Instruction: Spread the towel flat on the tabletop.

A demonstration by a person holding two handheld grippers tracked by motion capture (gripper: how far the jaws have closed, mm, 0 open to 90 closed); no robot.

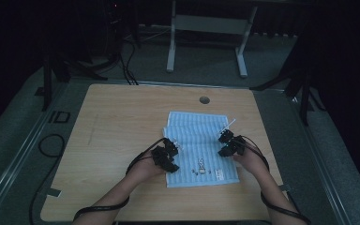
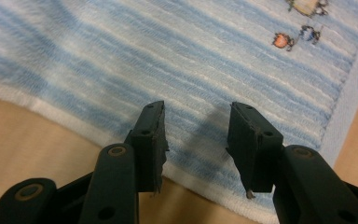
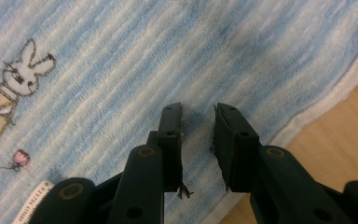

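A: High view. A light wooden table [image 1: 122, 140] with a round cable hole [image 1: 204, 100] near its far edge. A blue-and-white striped terry towel [image 1: 199, 140] lies folded on the right half, toward the near edge. The left gripper [image 1: 166, 154] sits at the towel's left edge, the right gripper [image 1: 228, 143] at its right edge; a person's hand backs each one, and black cables trail off them.

B: Left gripper view?

A: The two black jaws stand apart, a clear gap, nothing between the pads. They hang over the towel [image 2: 191, 60] just inside its white hem, bare table [image 2: 32, 140] on the near side. Small embroidered figures [image 2: 298, 32] sit near the towel's pale blue border.

B: Right gripper view?

A: Jaws parted more narrowly, empty, pads off the cloth. The towel [image 3: 135, 60] runs under them; an embroidered rabbit [image 3: 16, 84] and a white sewn label [image 3: 35, 203] lie off to one side, the table [image 3: 340, 135] beyond the hem on the other.
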